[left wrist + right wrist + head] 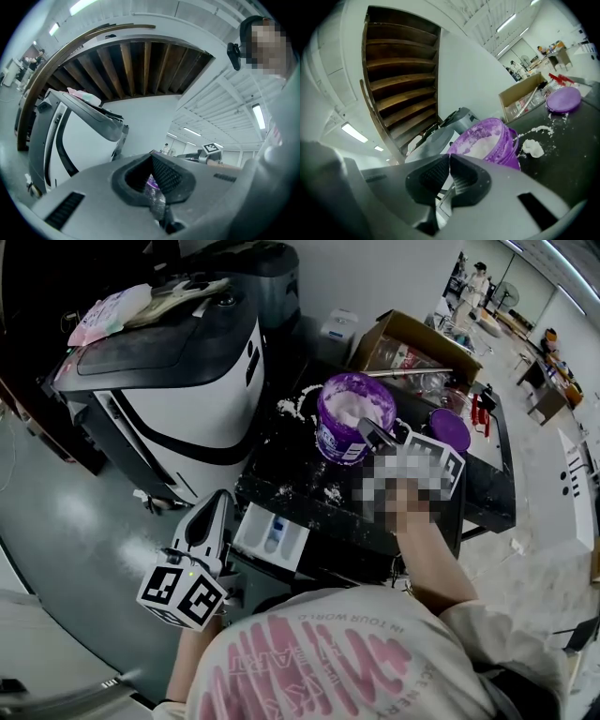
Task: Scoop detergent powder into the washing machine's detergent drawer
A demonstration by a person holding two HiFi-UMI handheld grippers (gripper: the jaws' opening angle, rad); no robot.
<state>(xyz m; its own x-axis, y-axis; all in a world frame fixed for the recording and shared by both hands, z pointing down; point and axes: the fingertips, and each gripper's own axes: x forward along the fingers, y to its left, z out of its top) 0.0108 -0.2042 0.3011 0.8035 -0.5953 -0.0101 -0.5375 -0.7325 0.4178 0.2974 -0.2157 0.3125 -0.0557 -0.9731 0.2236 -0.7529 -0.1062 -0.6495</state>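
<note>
**Detergent tub (354, 418) open on the worktop (292, 463), both hand-held grippers closed**

Detergent powder (357, 407) fills the purple tub, which stands uncovered on the left half of the black worktop, nearer the far edge than the near one. Its purple lid (451, 430) lies flat just to the right of it. A cardboard box (412, 345) sits at the far edge behind them. We see spilled powder (298, 406) in a white patch by the far-left corner, more specks toward the near edge, and a small clump close to the tub.

The drawer (272, 532) juts out at the near edge, by the near-left corner. It is white, with a blue piece in one compartment. We cannot tell whether any powder lies in it.

We hold the right hand-held gripper (368, 431) over the middle of the worktop with its tips at the tub's near-right rim, and we cannot tell whether they touch it. In its own view the two pads are pressed together. A thin pale strip shows in the slot below them, but we cannot make out what it is. The tub fills the view just beyond the tips.

Our left hand-held gripper (223, 496) hangs off the worktop, just left of the drawer and near-left corner, pointing toward the far side. Its tips meet too, with nothing that we can name gripped between them. Only a sliver of purple and something glittery show through the slit under the pads.

A white and black washer (178, 381) stands apart from the worktop's left edge.
</note>
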